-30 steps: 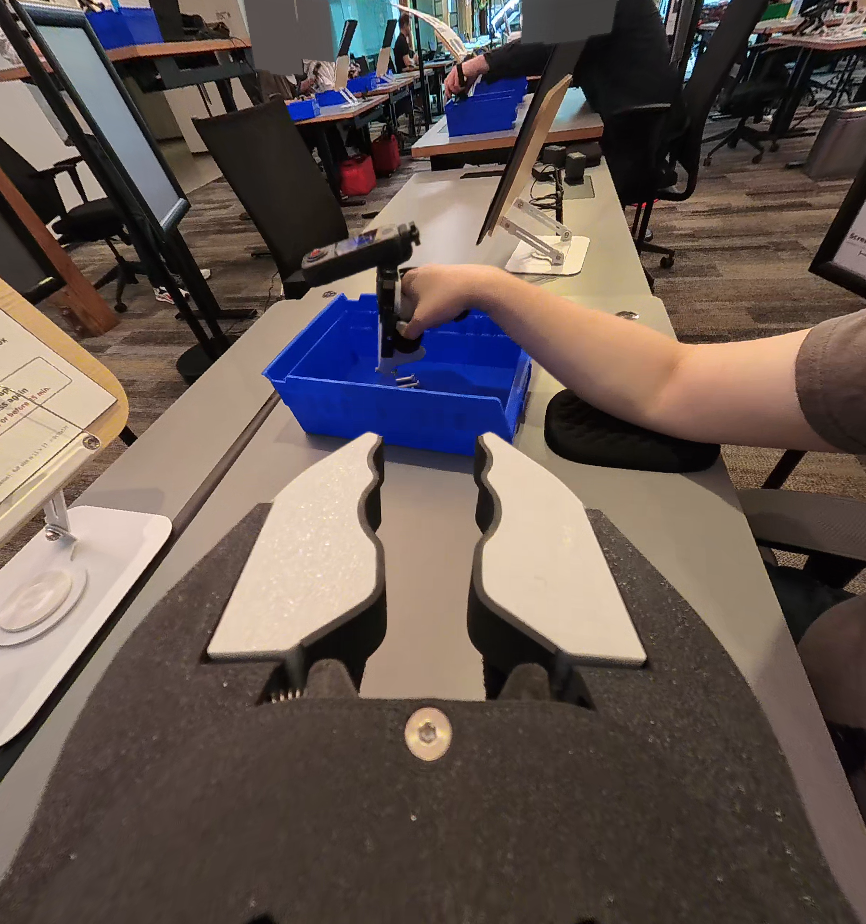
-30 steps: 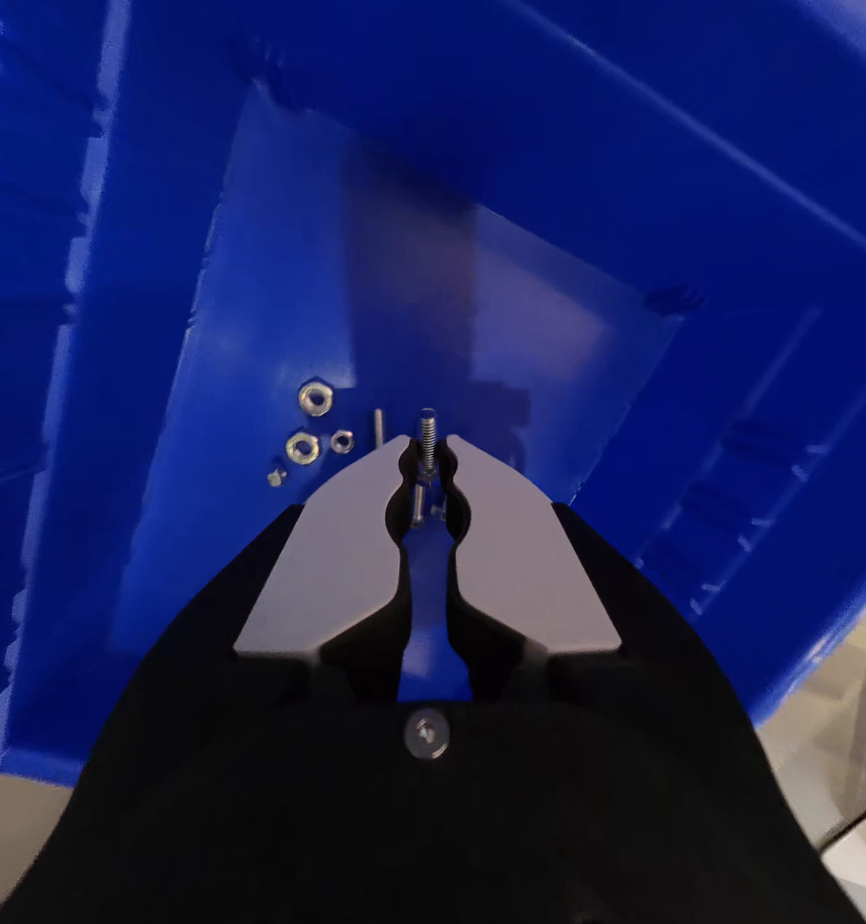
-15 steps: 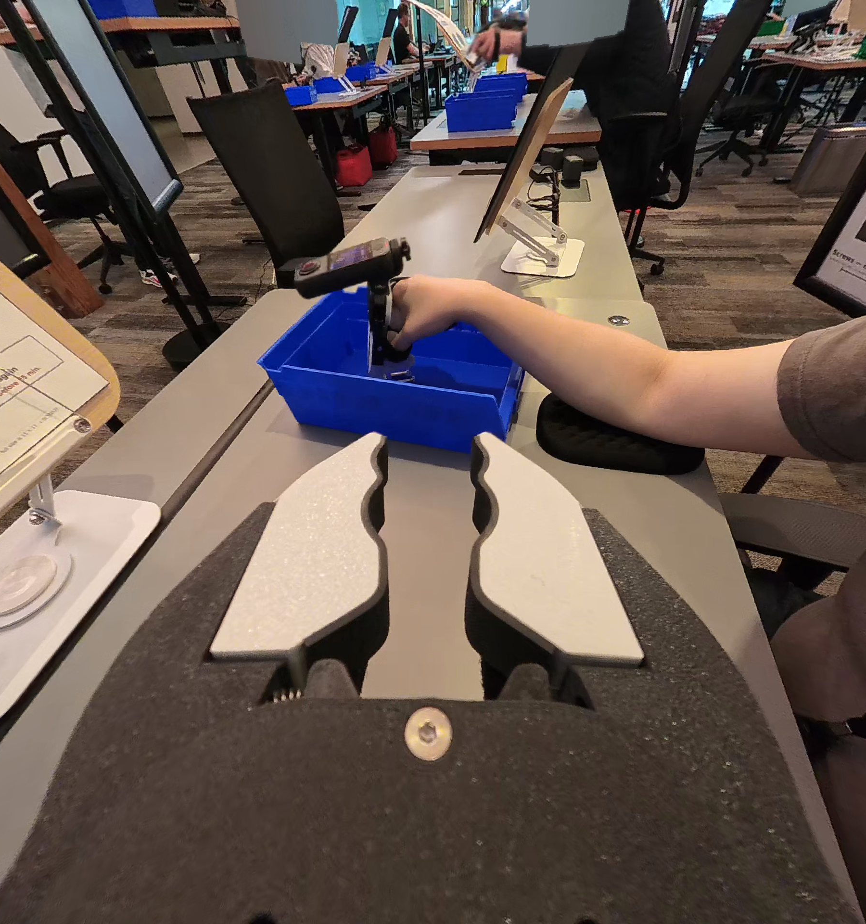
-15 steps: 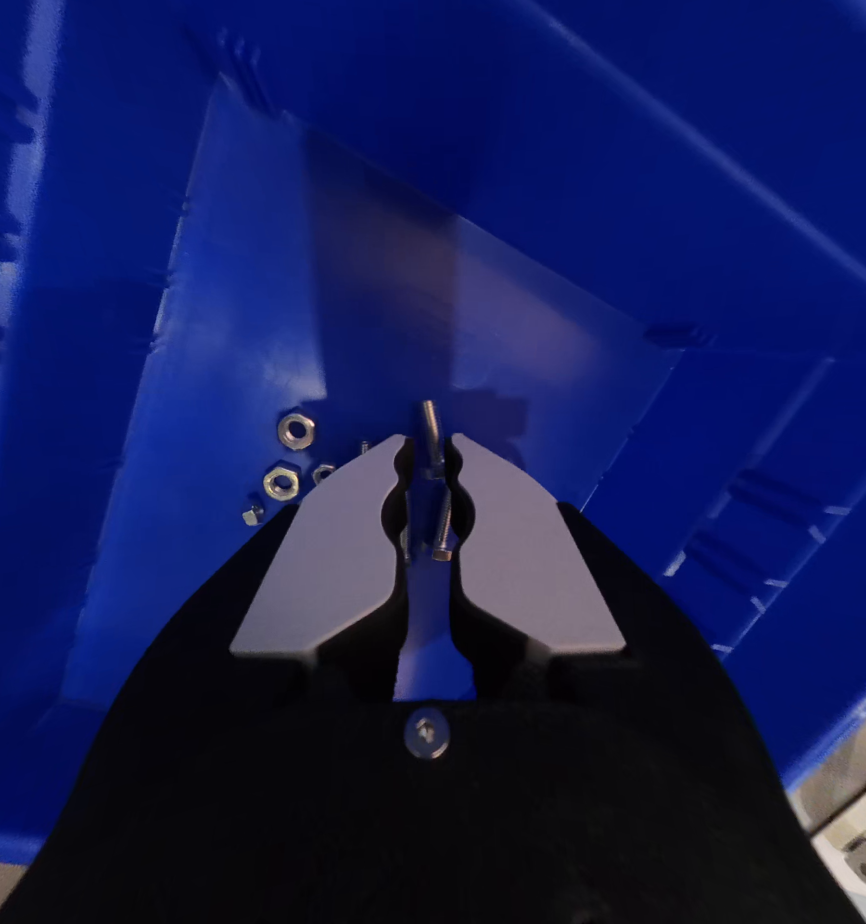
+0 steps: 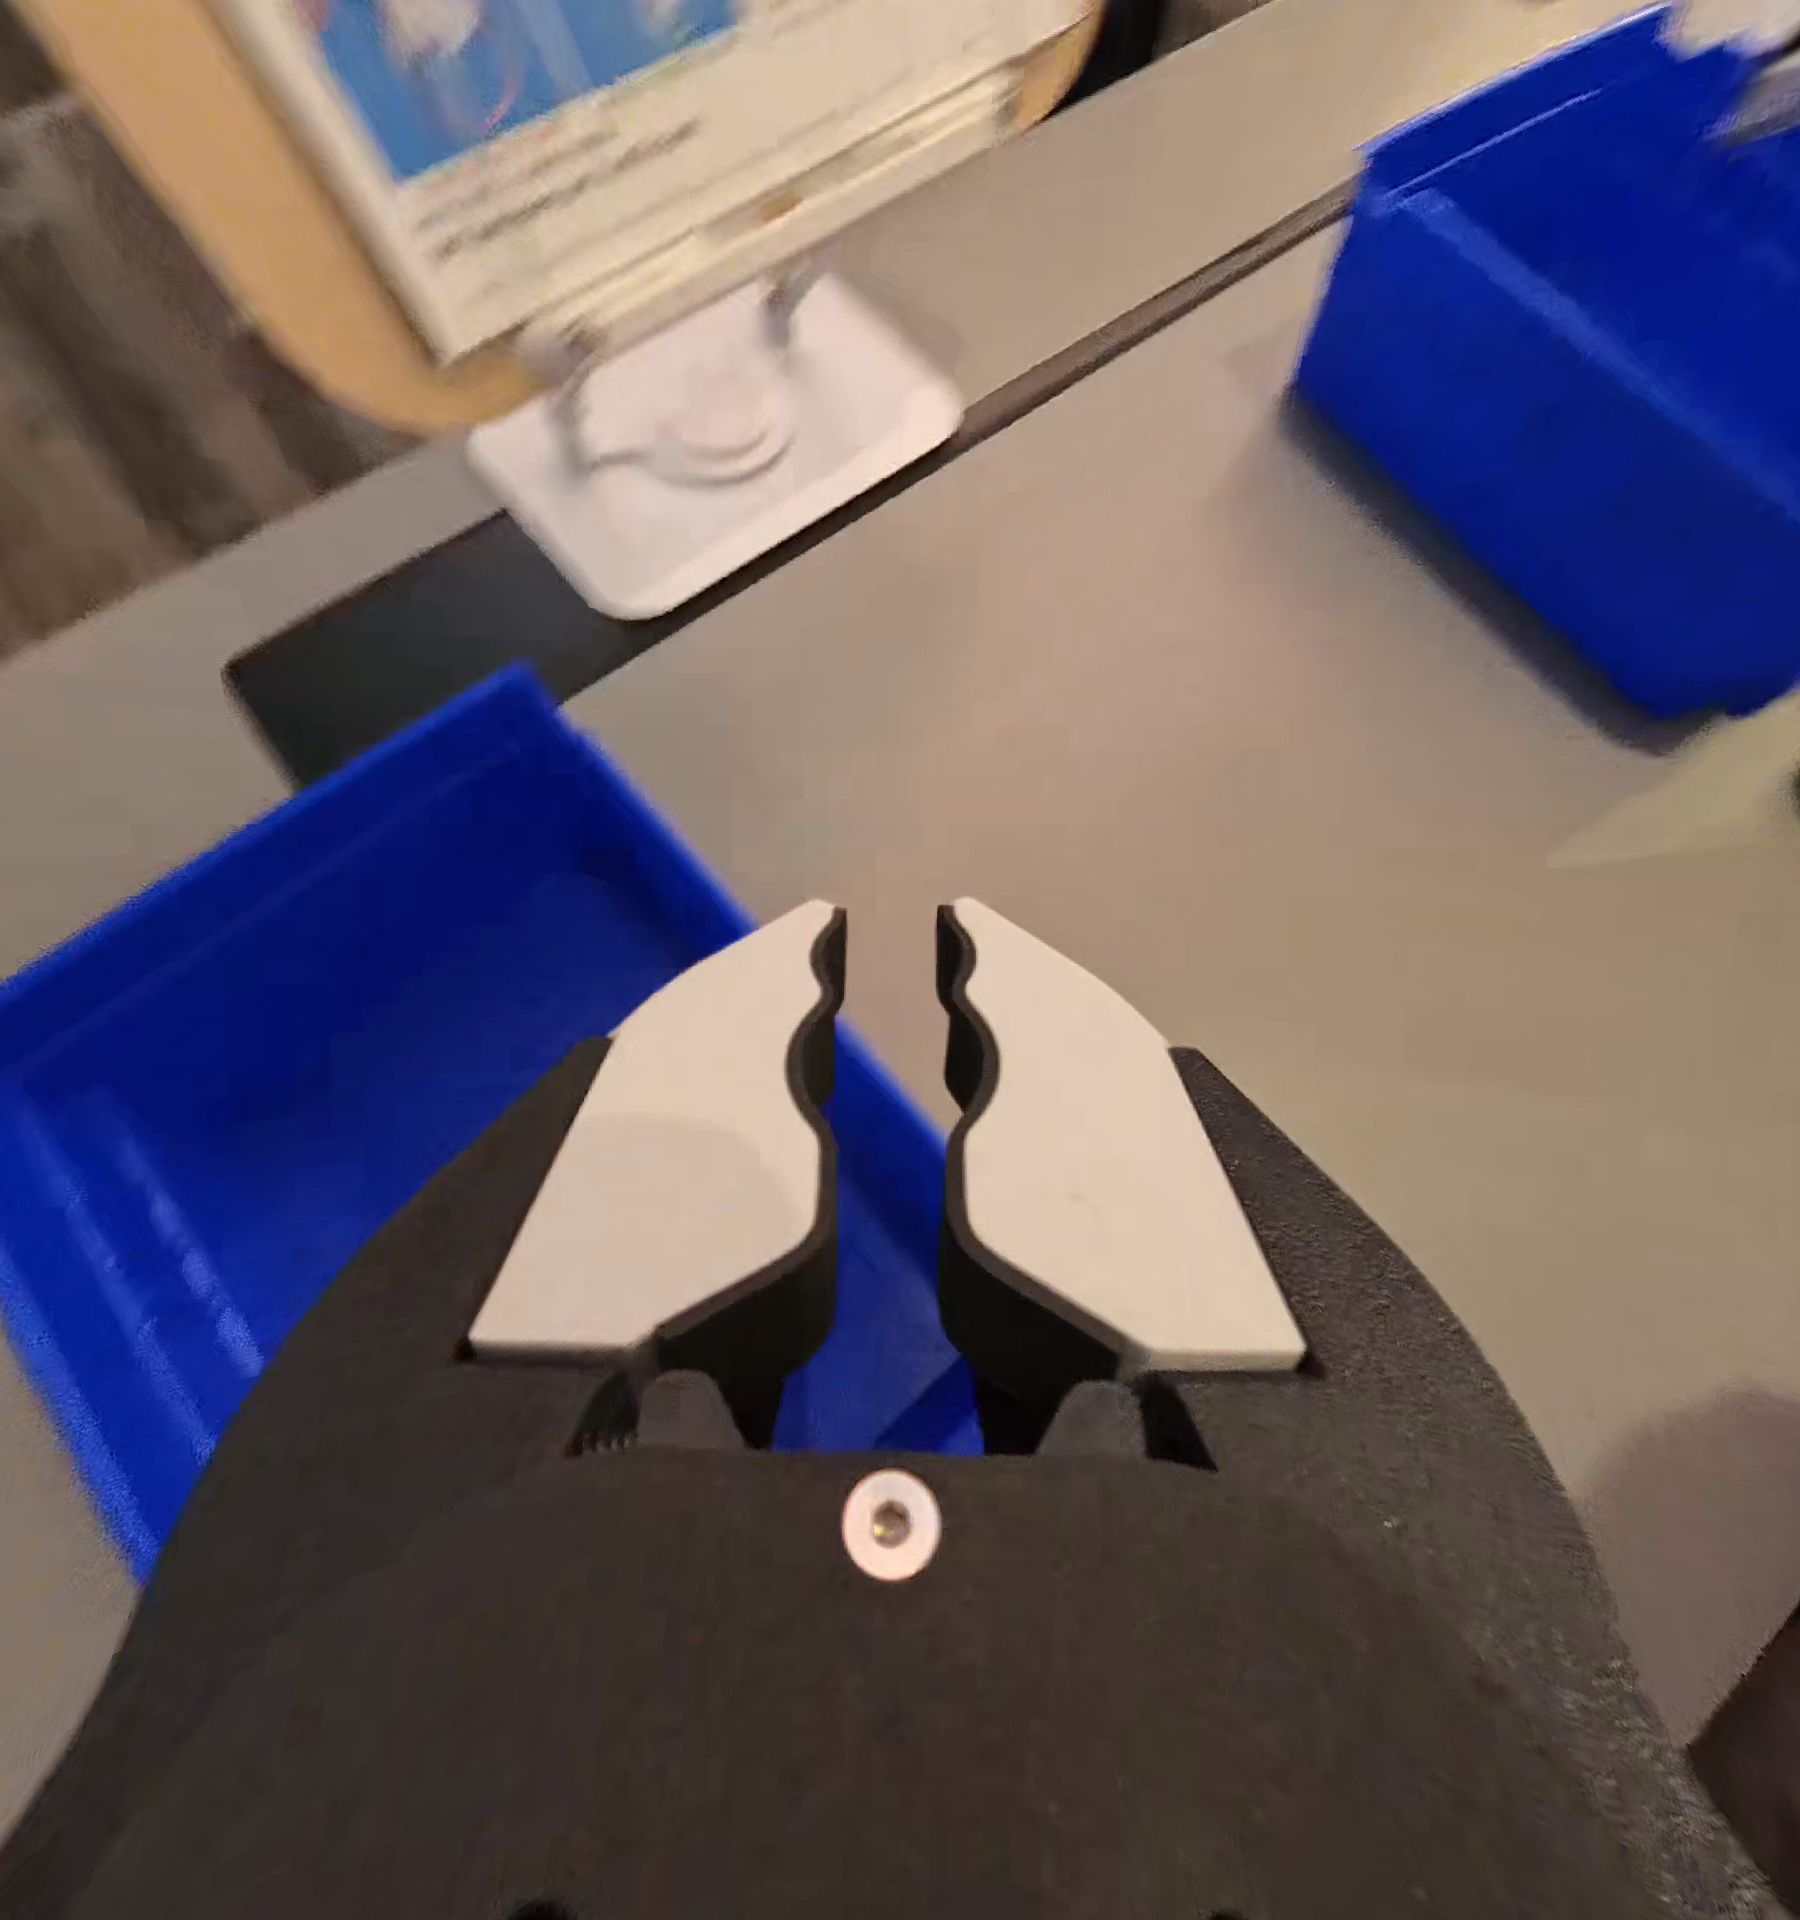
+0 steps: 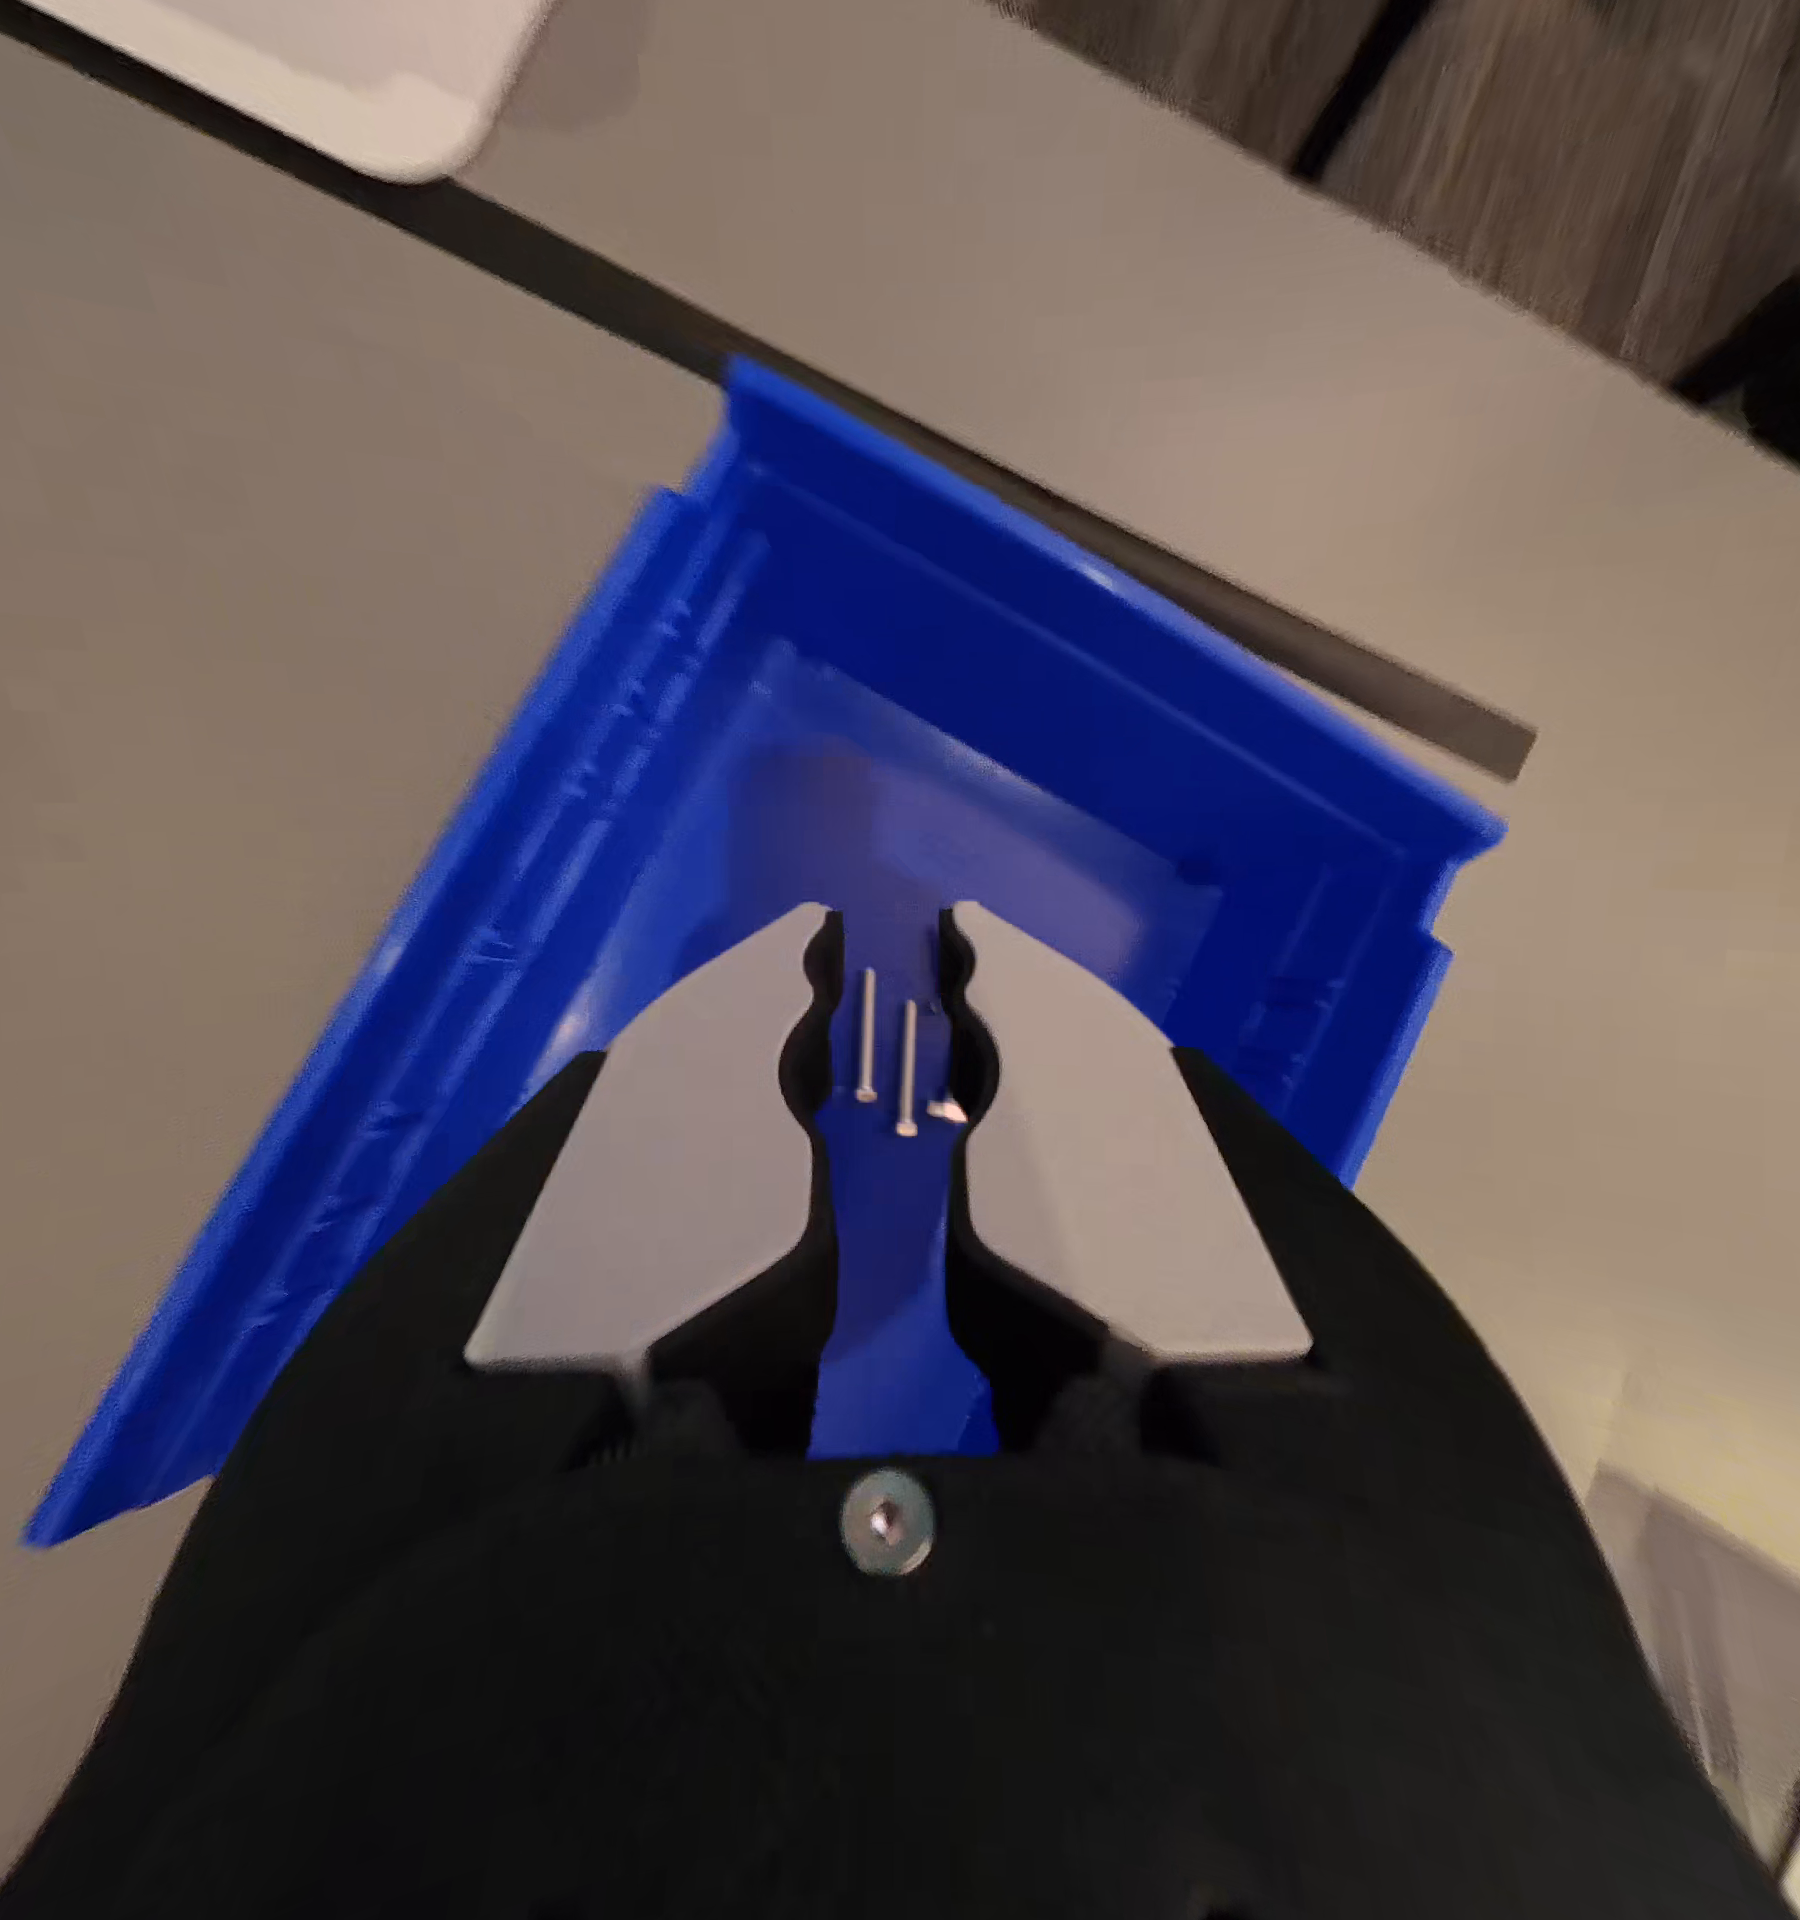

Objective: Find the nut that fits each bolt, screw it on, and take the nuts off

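Observation:
In the right wrist view my right gripper [image 6: 891, 914] is open and empty, well above a blue bin [image 6: 1083, 582], looking down into it. Two long thin bolts [image 6: 906, 1070] and a shorter piece [image 6: 948, 1110] lie on the bin floor, seen through the gap between the fingers. No nuts show. In the blurred left wrist view my left gripper [image 5: 891, 914] is open and empty over the near right corner of a second blue bin [image 5: 304, 987]. What shows of that bin's inside is bare. The first bin [image 5: 1602, 364] stands at the upper right.
A sign holder on a white base [image 5: 719, 447] stands at the back of the grey table [image 5: 1187, 727], beyond a dark seam. A white base corner [image 6: 356, 83] shows at the top left of the right wrist view. Carpet lies past the table edge. The grippers' ends are close to 50 cm from one another.
My right gripper has risen out of the bin and no longer has the bolt between its tips. My left gripper has swung left and down over the second blue bin, its jaws narrower.

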`<state>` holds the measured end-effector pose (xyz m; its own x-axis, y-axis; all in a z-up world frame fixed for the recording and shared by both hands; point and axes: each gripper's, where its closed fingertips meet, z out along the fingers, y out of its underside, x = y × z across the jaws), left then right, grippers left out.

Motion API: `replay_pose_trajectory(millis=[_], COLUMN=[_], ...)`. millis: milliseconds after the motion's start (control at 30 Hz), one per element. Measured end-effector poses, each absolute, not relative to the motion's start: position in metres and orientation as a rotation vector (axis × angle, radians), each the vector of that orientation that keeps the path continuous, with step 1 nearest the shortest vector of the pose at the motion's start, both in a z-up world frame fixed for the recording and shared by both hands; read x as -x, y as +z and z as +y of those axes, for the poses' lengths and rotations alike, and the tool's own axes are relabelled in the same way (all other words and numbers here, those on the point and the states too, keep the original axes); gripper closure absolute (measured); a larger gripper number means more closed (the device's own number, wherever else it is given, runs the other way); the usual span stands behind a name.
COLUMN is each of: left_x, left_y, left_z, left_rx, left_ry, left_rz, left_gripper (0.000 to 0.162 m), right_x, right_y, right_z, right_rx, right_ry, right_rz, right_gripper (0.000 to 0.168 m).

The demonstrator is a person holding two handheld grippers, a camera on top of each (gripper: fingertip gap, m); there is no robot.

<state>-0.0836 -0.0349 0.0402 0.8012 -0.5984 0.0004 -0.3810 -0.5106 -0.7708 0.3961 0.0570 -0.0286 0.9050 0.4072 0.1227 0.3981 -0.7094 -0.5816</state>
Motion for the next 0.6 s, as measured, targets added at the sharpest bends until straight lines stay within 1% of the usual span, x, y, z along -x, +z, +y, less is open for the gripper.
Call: replay_pose_trajectory(millis=[67, 200, 267, 367, 400, 533, 600], left_x=[0.110, 0.142, 0.154, 0.168, 0.167, 0.157, 0.158], left_y=[0.024, -0.022, -0.045, -0.076, -0.084, -0.104, -0.112], left_z=[-0.022, -0.015, -0.016, -0.016, -0.014, -0.013, -0.014], left_rx=[2.245, 2.473, 2.592, 2.732, 2.746, 2.807, 2.845], left_ry=[-0.291, -0.322, -0.308, -0.247, -0.270, -0.378, -0.355], left_rz=[0.642, 0.528, 0.477, 0.406, 0.407, 0.406, 0.404], left_gripper=[0.145, 0.143, 0.148, 0.147, 0.144, 0.143, 0.141], right_x=[-0.383, -0.366, -0.359, -0.351, -0.349, -0.342, -0.346], right_y=[-0.010, 0.013, 0.019, 0.021, 0.020, 0.013, 0.010], right_z=[0.052, 0.045, 0.043, 0.040, 0.040, 0.039, 0.041], right_rx=[2.368, 2.266, 2.236, 2.222, 2.225, 2.241, 2.253], right_ry=[0.043, -0.008, -0.020, -0.036, -0.034, -0.009, -0.051], right_rz=[-0.602, -0.659, -0.686, -0.718, -0.730, -0.758, -0.760], right_gripper=[0.149, 0.149, 0.149, 0.150, 0.150, 0.149, 0.150])
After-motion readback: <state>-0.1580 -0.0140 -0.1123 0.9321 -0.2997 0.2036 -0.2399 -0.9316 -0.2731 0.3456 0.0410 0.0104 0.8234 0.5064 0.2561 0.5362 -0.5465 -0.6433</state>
